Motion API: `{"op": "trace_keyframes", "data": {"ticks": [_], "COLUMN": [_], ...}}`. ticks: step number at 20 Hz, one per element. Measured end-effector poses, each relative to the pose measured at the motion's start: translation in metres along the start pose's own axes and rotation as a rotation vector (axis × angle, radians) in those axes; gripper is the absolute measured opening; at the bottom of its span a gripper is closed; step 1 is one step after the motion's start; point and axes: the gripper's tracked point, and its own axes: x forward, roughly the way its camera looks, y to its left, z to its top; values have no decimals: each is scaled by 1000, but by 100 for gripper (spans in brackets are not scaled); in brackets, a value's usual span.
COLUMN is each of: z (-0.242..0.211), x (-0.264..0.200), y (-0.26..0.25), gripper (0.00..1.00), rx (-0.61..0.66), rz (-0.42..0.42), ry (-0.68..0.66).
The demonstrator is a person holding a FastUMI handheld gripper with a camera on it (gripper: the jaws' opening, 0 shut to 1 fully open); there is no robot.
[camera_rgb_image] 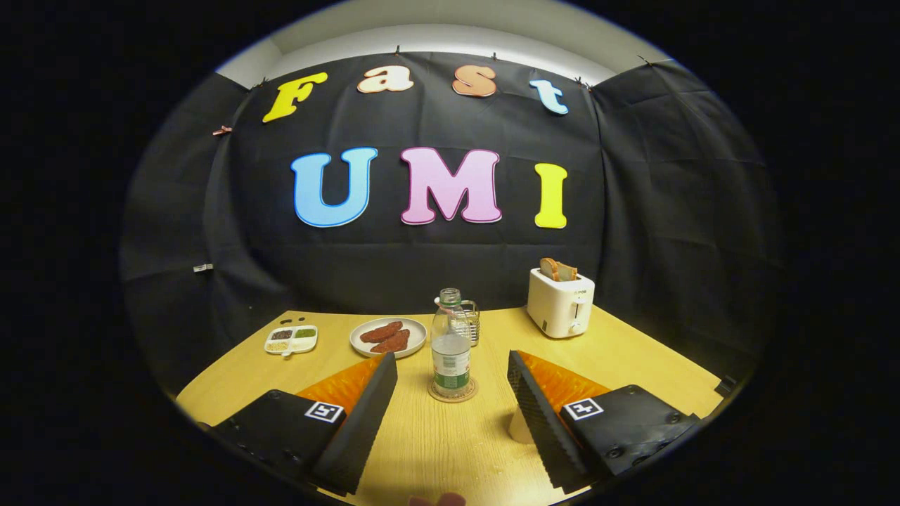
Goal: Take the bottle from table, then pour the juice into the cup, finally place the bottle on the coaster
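Note:
A clear plastic bottle (451, 336) with a green and white label stands upright on a round coaster (434, 393) in the middle of the wooden table (436, 450). My gripper (451, 357) is open, its two fingers spread wide on either side of the bottle and a little short of it, touching nothing. A pale cup (519, 427) stands just left of the right finger, mostly hidden behind it.
Behind the bottle is a small metal mesh holder (474, 325). A plate with brown pieces of food (388, 336) and a small divided dish (290, 339) lie at the back left. A white toaster (560, 302) holding bread stands at the back right.

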Motion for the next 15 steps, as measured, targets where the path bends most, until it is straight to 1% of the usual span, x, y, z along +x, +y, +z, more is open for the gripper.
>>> {"op": "trace_keyframes", "data": {"ticks": [6,10,13,15], "z": [21,28,31,34], "x": [-21,-35,-45,-51], "y": [-1,1,7,4], "gripper": [97,97,97,97], "rx": [-7,-7,23,16], "rz": [77,111,147,154], "ry": [-19,-15,-13,-21]}}
